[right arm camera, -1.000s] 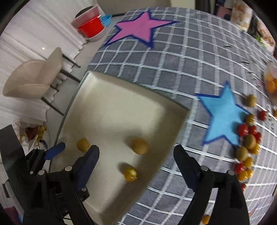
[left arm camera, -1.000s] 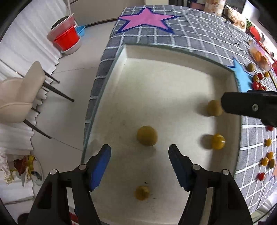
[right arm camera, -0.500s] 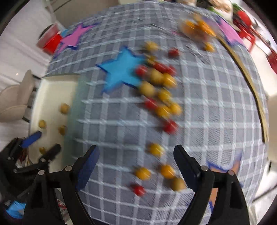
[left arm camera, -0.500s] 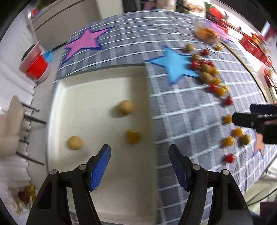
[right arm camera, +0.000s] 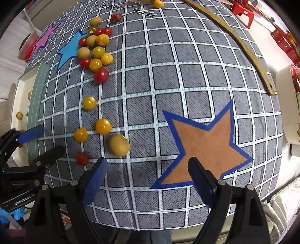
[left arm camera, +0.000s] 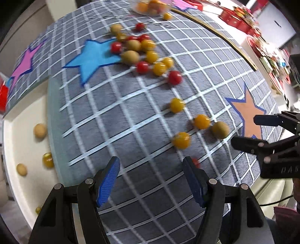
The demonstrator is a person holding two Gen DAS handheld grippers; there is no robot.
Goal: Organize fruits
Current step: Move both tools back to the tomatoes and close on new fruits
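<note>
So a second ago both my cameras were staring down into the shallow cream tray [left arm camera: 22, 120], and now they've swung over onto the grey checked tablecloth [left arm camera: 120, 120] where most of the fruit is. The tray has slid off to the left edge of both views, with a few tan and yellow fruits [left arm camera: 40, 130] in it. My left hand-held gripper [left arm camera: 151, 180] hangs wide open over bare cloth, holding nothing, and a small red cherry tomato [left arm camera: 196, 161] peeks out right behind its right finger. My right hand-held gripper [right arm camera: 148, 180] is spread open and empty too, with a tan round fruit [right arm camera: 119, 145] just ahead of its left finger and the brown star with a blue border [right arm camera: 204, 148] under its right one. Nearby on the cloth sit a few loose yellow cherry tomatoes [right arm camera: 103, 126], and farther back there's a bigger cluster of mixed red, yellow and tan fruits [left arm camera: 145, 54] next to the light blue star [left arm camera: 91, 58]. The surface also has a pink star [left arm camera: 23, 62] at the far corner and a curved wooden strip [right arm camera: 241, 43]. Red plastic stools [right arm camera: 241, 8] are blurry in the background.
</note>
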